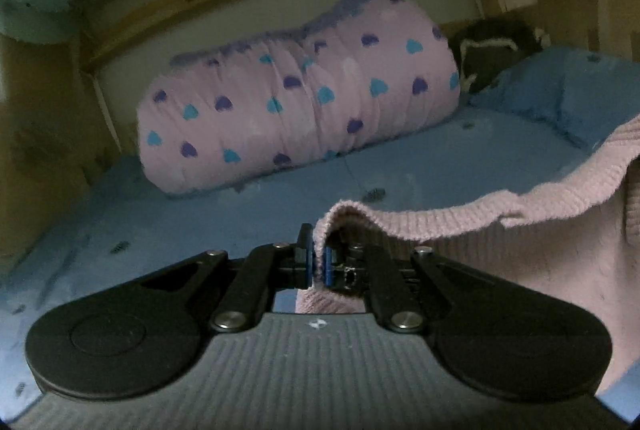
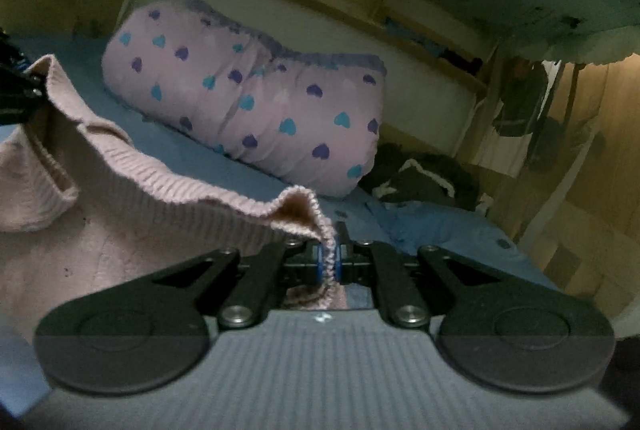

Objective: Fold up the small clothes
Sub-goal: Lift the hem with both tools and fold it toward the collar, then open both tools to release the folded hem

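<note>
A pale pink ribbed knit garment (image 1: 500, 238) hangs between my two grippers above a blue bed sheet (image 1: 200, 214). My left gripper (image 1: 318, 262) is shut on one corner of its ribbed hem. My right gripper (image 2: 329, 258) is shut on the other corner of the pink knit garment (image 2: 132, 222). The hem sags between the two grips. The left gripper also shows at the left edge of the right wrist view (image 2: 18, 90). The garment's body drops below the hem and its lower part is hidden.
A rolled pink blanket (image 1: 300, 98) with blue and purple hearts lies across the bed's far side, also in the right wrist view (image 2: 248, 98). A dark garment (image 2: 420, 178) and a blue pillow (image 1: 568, 90) lie beside it. A wooden frame (image 1: 192, 2) backs the bed.
</note>
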Action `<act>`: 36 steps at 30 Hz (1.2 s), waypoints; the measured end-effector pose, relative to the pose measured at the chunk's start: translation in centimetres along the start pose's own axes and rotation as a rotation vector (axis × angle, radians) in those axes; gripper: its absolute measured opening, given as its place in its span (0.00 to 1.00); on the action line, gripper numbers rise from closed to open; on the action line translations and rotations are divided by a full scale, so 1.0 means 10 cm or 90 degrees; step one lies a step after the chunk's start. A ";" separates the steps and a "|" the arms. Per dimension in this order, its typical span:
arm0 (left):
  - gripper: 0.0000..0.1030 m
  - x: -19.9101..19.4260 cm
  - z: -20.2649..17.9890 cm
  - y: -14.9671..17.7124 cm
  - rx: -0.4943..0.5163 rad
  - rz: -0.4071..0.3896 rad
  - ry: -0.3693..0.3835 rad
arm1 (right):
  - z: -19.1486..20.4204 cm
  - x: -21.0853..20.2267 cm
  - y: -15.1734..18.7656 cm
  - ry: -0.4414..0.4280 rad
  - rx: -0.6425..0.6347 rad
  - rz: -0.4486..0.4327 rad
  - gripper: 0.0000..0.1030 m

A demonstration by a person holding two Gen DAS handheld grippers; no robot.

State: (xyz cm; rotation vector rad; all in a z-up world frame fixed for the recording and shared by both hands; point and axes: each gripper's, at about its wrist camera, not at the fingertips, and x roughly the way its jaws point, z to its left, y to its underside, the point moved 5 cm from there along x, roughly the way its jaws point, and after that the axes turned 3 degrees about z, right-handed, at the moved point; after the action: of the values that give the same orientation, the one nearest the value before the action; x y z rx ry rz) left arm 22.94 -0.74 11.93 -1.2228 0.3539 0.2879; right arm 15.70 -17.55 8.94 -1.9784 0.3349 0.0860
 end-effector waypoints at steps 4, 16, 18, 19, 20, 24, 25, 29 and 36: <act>0.07 0.57 -0.10 0.16 0.011 0.049 0.011 | 0.16 0.46 0.16 -0.005 -0.014 0.049 0.07; 0.09 1.19 -0.22 0.58 0.006 0.147 0.038 | 0.57 1.23 0.77 -0.038 -0.029 0.186 0.10; 0.13 1.08 -0.18 0.53 -0.003 0.149 0.049 | 0.55 1.21 0.74 -0.043 -0.028 0.191 0.10; 0.14 0.99 -0.14 0.50 -0.011 0.150 0.056 | 0.53 1.19 0.72 -0.049 -0.021 0.196 0.10; 0.21 0.89 -0.11 0.48 -0.019 0.149 0.062 | 0.50 1.18 0.70 -0.057 -0.012 0.201 0.10; 0.56 0.51 0.02 0.38 -0.037 0.143 0.067 | 0.28 1.04 0.60 -0.065 0.067 0.208 0.36; 0.57 0.41 0.06 0.37 -0.040 0.138 0.066 | 0.22 1.01 0.57 -0.067 0.087 0.208 0.38; 0.62 0.11 0.15 0.43 -0.048 0.135 0.083 | 0.04 0.77 0.56 -0.093 0.141 0.220 0.39; 0.66 -0.04 0.06 0.60 -0.031 0.133 0.143 | -0.06 0.50 0.63 -0.119 0.089 0.224 0.39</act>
State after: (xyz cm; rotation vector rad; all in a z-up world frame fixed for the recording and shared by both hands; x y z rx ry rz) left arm 20.30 1.70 7.13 -1.2715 0.6744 0.3411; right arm 18.71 -21.52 2.57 -1.7399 0.5484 0.4573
